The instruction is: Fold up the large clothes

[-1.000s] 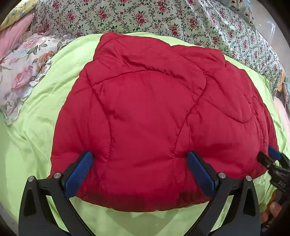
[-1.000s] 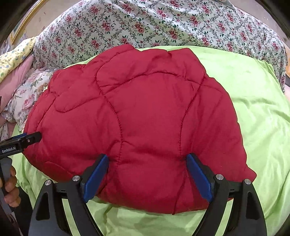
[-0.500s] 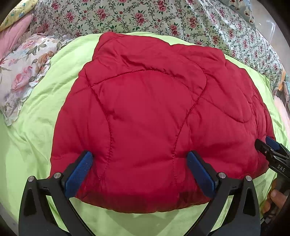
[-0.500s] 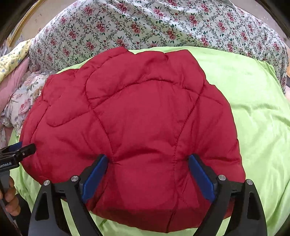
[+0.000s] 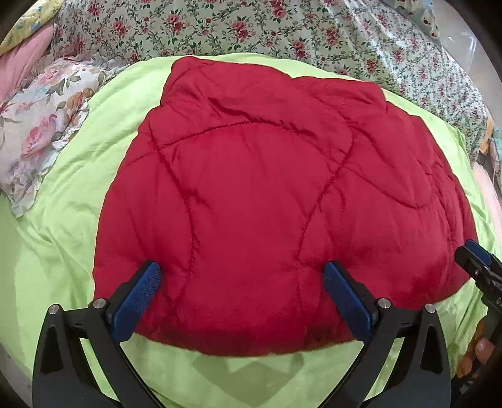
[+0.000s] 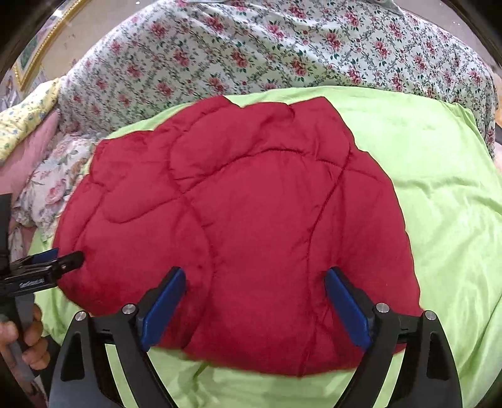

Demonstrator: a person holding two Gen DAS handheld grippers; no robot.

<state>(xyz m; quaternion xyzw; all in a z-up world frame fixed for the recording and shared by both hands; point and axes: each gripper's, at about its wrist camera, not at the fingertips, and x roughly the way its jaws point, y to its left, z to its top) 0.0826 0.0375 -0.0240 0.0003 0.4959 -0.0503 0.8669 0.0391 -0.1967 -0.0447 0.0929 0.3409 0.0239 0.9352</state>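
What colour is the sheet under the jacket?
Lime green sheet, clearest in the right wrist view.

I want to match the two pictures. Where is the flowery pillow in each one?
Left wrist view: flowery pillow at the left edge, left of the red quilted jacket.
Right wrist view: pillow at left, behind the jacket's left edge.
Shared landmark: the green sheet.

Left wrist view: low and close at the near edge of the red jacket (image 5: 266, 188), facing across the bed toward the floral cover (image 5: 251, 28). Right wrist view: same height and heading, set further right. Shared: jacket, green sheet (image 6: 439, 188), each other's gripper at frame edge.
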